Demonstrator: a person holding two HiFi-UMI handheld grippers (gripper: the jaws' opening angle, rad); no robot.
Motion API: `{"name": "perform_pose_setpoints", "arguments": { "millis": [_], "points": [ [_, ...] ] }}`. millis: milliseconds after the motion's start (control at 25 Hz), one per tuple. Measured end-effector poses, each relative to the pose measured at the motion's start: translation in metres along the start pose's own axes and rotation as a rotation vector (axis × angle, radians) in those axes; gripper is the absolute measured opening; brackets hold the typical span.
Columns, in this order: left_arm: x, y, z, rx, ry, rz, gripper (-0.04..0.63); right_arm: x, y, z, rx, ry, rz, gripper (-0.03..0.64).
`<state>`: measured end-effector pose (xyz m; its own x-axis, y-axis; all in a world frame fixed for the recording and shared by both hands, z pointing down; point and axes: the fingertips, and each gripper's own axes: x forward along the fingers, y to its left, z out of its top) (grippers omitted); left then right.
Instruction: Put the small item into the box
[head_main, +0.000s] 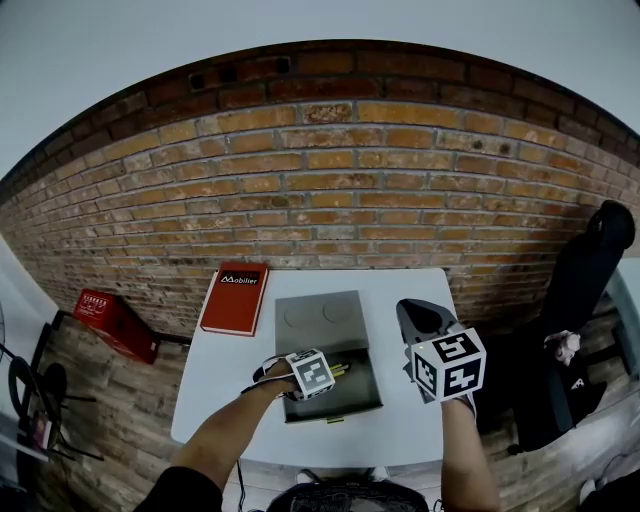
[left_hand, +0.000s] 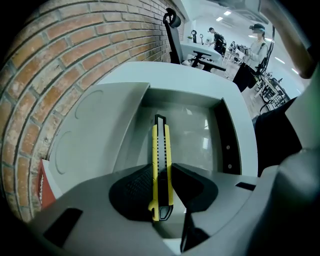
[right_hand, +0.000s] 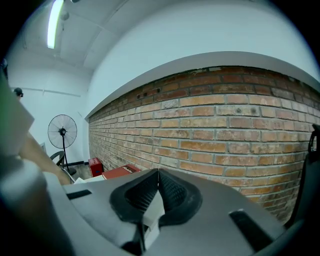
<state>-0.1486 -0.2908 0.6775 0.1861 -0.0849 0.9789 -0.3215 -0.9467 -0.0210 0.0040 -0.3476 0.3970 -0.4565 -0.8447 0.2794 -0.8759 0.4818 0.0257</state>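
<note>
A yellow and black utility knife (left_hand: 160, 165) is clamped between the pads of my left gripper (left_hand: 162, 172), its tip pointing out over the inside of the open grey box (left_hand: 222, 145). In the head view, my left gripper (head_main: 335, 372) hovers over the box (head_main: 362, 398), whose lid (head_main: 318, 318) lies flat behind it. My right gripper (head_main: 425, 322) is held up to the right of the box. Its jaws (right_hand: 158, 174) are shut with nothing between them, facing the brick wall.
A red book (head_main: 233, 297) lies at the back left of the white table (head_main: 215, 395). The brick wall (head_main: 330, 180) runs just behind the table. A red case (head_main: 112, 322) sits on the floor at left, and a black chair (head_main: 590, 265) stands at right.
</note>
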Motion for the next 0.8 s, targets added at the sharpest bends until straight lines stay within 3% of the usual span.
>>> {"name": "perform_pose_setpoints", "arguments": {
  "millis": [800],
  "points": [
    [-0.0019,-0.0010,-0.0002,0.004,-0.009,0.028,0.132,-0.0066,-0.0007,0.0020,0.022,-0.007,0.008,0.020]
  ]
}}
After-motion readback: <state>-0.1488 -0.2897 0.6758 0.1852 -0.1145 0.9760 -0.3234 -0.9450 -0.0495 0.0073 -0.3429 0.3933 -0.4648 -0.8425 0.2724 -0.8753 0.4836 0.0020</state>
